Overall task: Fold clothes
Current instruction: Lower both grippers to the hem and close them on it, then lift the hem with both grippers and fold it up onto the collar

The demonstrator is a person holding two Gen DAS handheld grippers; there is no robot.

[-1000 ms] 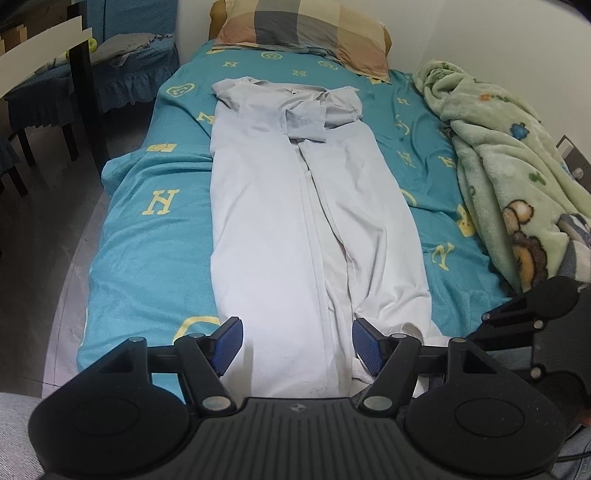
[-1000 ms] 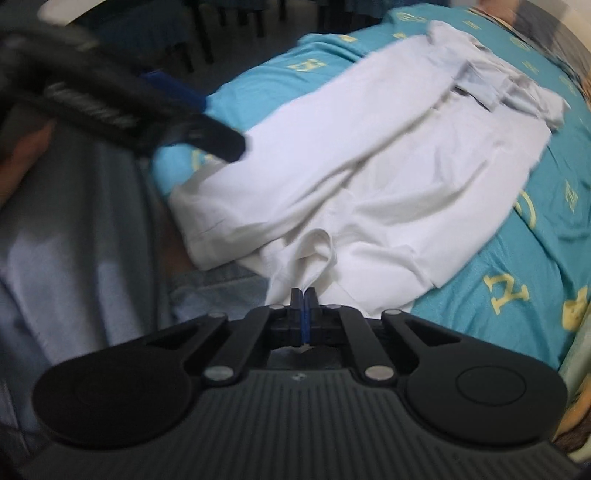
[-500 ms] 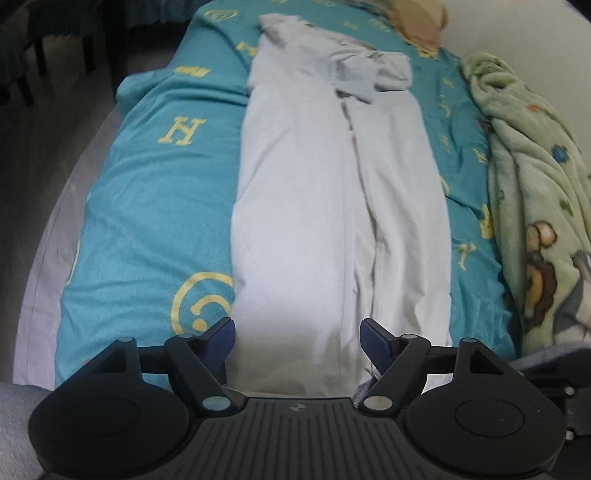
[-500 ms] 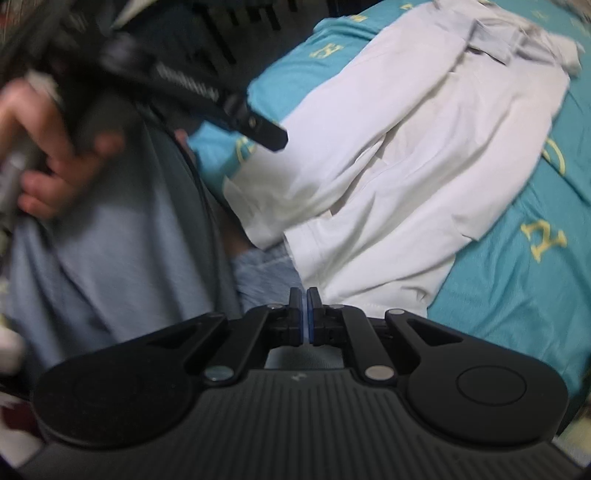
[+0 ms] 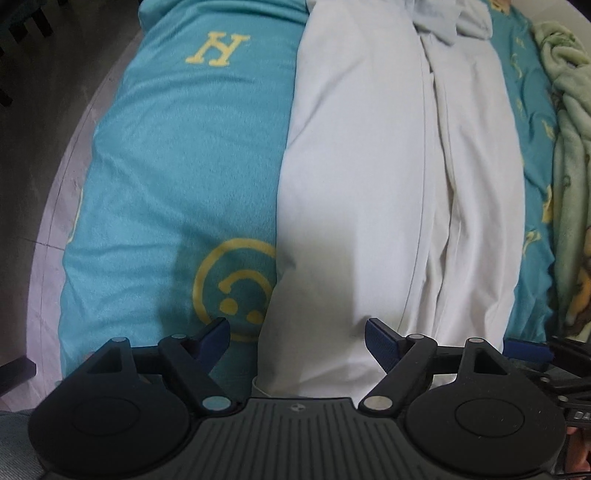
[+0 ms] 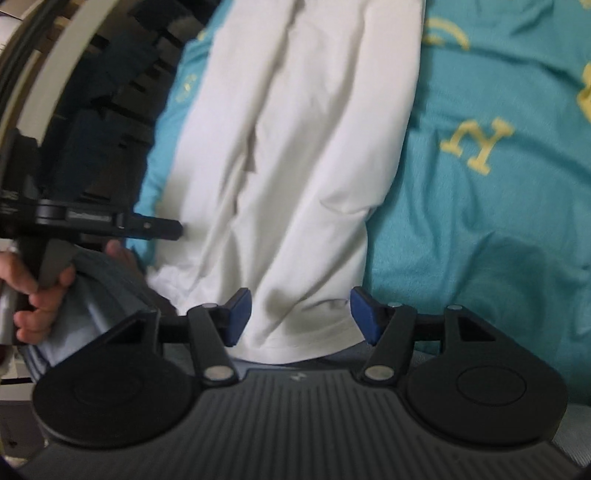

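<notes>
A bed fills most of the view, covered in a teal sheet printed with yellow letters and a smiley face. A green plush blanket lies bunched along its right edge. Left of the bed, dark floor shows, with dark chair legs at the top left corner.

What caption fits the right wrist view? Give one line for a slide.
Open right claw poised at the hem of white trousers spread on a teal bedsheet.

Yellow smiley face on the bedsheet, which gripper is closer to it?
Left. The left gripper is at the white trousers' hem, with the smiley face just past its left finger. The right gripper is at the trousers' other side.
</notes>
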